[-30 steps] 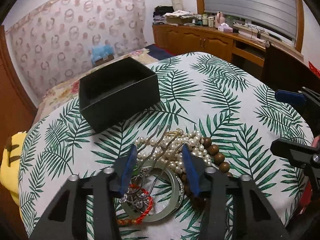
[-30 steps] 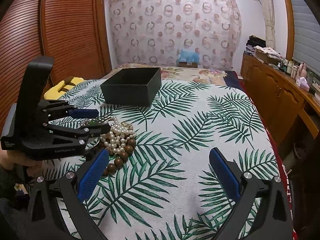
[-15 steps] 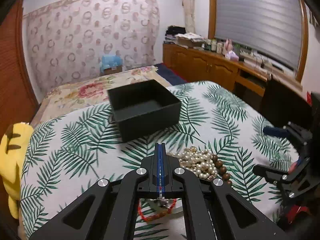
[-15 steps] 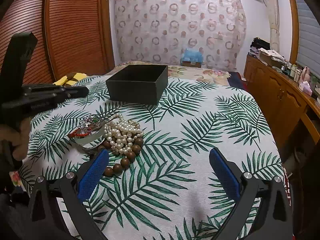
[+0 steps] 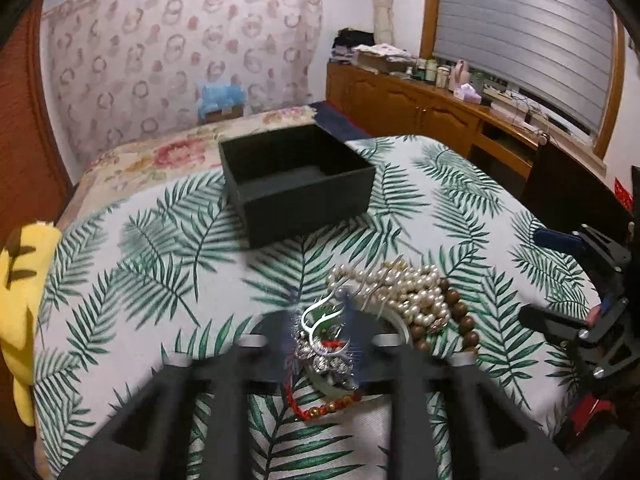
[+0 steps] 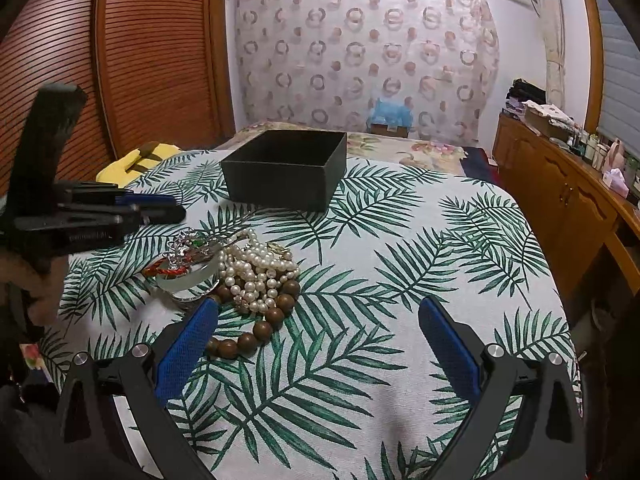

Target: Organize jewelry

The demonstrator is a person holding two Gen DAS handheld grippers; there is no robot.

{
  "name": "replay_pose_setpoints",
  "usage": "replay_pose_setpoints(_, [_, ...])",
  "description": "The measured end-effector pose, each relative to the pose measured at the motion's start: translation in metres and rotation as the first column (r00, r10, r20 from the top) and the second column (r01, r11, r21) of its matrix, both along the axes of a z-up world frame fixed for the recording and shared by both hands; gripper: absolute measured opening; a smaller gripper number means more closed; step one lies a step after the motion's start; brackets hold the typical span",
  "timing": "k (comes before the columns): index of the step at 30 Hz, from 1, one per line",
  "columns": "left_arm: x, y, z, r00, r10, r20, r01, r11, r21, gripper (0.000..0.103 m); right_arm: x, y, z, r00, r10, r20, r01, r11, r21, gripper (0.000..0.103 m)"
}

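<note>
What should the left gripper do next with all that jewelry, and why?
Probably lower the left gripper back onto the silver ornament and close. Its jaws are opening with nothing held, the ornament lies on the pile beside the pearl necklace, and the black box looks empty.

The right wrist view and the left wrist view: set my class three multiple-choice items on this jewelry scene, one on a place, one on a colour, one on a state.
1. Where is the black box relative to the jewelry pile?
A. Beyond the pile, farther from the cameras
B. Under the pile
C. On the wooden cabinet

2. What colour are the pads of the right gripper?
A. Red
B. Blue
C. Yellow

3. What state is the box in?
A. Closed with a lid
B. Open with no jewelry seen in the visible part
C. Heaped with pearls

Answers: 1 A, the box sits past the pile on the leaf-print cloth. 2 B, both pads show blue. 3 B, the left wrist view shows only its dark interior, and the pearls still lie outside.
</note>
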State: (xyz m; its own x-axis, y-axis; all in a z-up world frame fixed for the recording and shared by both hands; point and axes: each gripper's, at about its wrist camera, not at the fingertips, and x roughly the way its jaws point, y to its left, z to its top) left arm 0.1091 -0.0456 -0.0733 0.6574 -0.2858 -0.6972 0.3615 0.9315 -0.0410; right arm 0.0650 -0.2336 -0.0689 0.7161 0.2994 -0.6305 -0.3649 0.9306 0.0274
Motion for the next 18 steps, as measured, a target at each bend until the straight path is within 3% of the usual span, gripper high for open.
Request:
replay_pose_setpoints(1, [0.002,0.003,-0.004,1.0,0.007,-0.014,-0.007,1.0,-0.01,0.045,0.0,-0.001,0.0,1.0,0.0,-0.001,0.0,1.0,0.0,0.101])
replay_pose_setpoints(11, [0.019,0.005,-0.033,0.99,-0.004,-0.142,-0.005,0.998,-0.065,0.043,-0.001,0.001,-0.003,1.0,0.004,-0.007,-0.004,1.0,0.0,0.101])
replay_pose_setpoints(18, [0.011,0.008,-0.027,0.996,0.01,-0.092,-0.015,0.998,-0.058,0.041,0.0,-0.001,-0.005,1.0,-0.002,-0.007,0.002,1.0,-0.001,0.101])
